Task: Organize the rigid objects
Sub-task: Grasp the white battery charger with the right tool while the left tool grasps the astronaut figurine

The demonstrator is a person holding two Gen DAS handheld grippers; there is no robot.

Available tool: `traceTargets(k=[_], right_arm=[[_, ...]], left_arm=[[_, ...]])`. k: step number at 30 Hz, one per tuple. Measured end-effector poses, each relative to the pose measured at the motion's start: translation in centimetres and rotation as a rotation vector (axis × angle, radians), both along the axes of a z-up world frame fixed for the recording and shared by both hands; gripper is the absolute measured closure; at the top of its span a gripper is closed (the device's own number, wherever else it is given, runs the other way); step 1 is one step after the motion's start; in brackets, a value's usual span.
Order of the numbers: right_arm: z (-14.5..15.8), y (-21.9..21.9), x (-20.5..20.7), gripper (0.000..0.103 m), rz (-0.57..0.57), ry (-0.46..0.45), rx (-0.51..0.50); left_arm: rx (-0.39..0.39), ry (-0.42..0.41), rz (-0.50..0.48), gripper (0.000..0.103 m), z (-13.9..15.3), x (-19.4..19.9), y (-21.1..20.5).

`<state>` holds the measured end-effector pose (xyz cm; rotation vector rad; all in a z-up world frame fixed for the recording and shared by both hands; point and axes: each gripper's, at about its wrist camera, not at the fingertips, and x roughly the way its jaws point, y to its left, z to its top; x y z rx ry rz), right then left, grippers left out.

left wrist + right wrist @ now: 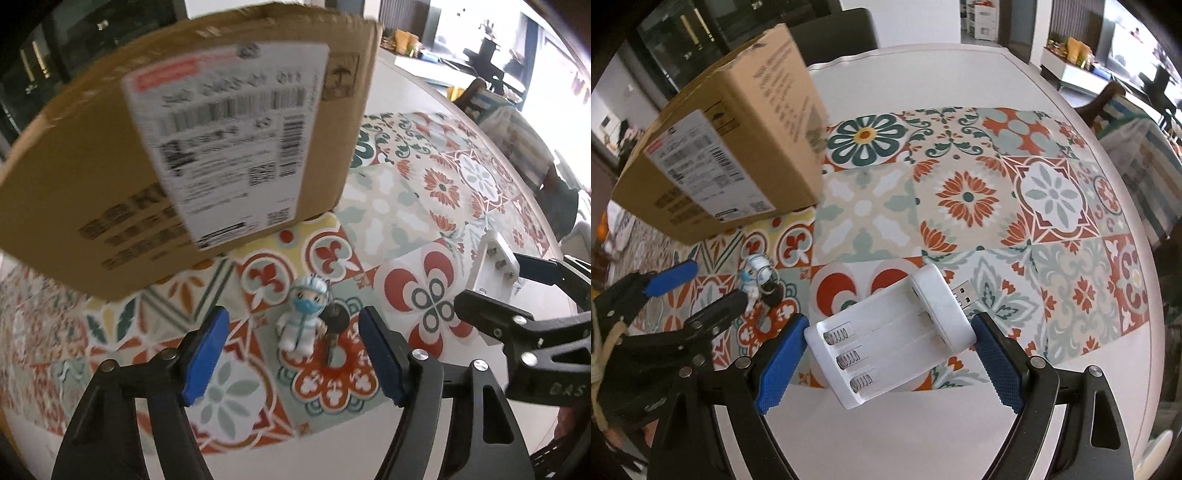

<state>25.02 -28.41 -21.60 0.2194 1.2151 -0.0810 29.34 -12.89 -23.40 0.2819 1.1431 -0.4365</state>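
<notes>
A small white figurine (303, 317) with a blue mask stands on the patterned mat (436, 184), joined to a dark key (334, 332). My left gripper (295, 354) points down over them, one blue pad on each side and neither touching, so it is open. In the right wrist view the same figurine (755, 277) sits between the left gripper's fingers (716, 282). My right gripper (888, 350) is shut on a white battery charger (890, 339) with empty slots and a USB plug (964, 290). The charger (495, 266) also shows at the right of the left wrist view.
A large cardboard box (731, 155) with a shipping label stands on the mat at the back left, close behind the figurine; it fills the upper left of the left wrist view (177, 155). The white round table (1071, 406) has a bare rim around the mat. Chairs stand beyond.
</notes>
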Motion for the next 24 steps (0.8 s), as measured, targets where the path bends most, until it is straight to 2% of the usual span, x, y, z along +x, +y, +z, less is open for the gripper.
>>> traceTargets(k=[8, 16, 24], right_arm=[[-1.0, -1.2, 0.2, 0.014, -0.043, 0.017, 0.013], [-1.7, -1.5, 0.3, 0.014, -0.047, 0.033, 0.021], [-1.5, -0.7, 0.4, 0.014, -0.025, 0.024, 0.032]], left_arm=[[0.01, 0.028, -0.042, 0.054, -2.1, 1.0, -1.3], [-0.024, 0.041, -0.045, 0.073, -2.4, 1.3, -1.8], [-0.079, 0.054, -0.019, 0.074, -1.8, 0.7, 0.3]])
